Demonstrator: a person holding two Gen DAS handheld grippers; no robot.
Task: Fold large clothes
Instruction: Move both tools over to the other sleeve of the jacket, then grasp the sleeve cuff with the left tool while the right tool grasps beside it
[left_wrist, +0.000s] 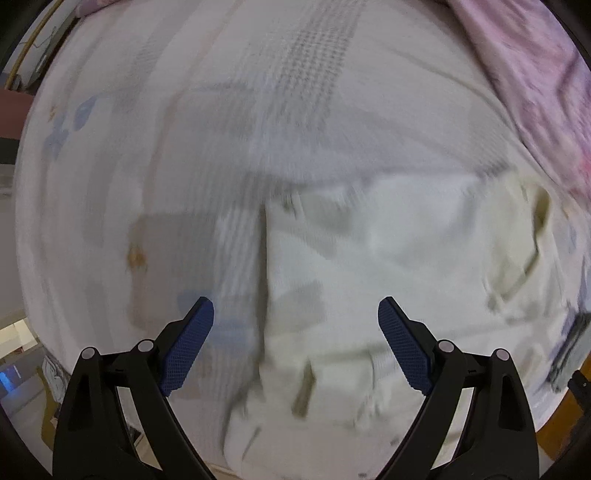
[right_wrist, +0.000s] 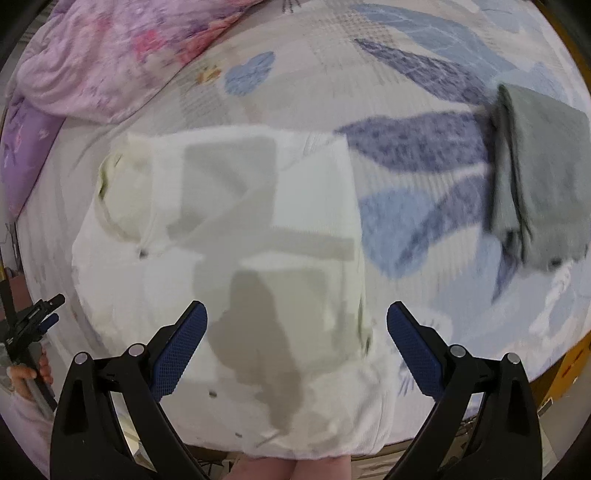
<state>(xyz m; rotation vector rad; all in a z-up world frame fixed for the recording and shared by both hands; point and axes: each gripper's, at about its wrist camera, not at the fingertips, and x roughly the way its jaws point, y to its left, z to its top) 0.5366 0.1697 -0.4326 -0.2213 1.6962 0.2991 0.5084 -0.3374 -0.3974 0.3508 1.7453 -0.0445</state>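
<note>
A white garment (right_wrist: 229, 258) lies spread on the patterned bed sheet (right_wrist: 424, 177), near the bed's front edge. The left gripper (left_wrist: 295, 347) and right gripper (right_wrist: 297, 350) both hang above it, jaws wide apart, holding nothing. A folded grey cloth (right_wrist: 535, 173) rests well apart; a pink quilt (right_wrist: 110, 55) sits behind.
</note>
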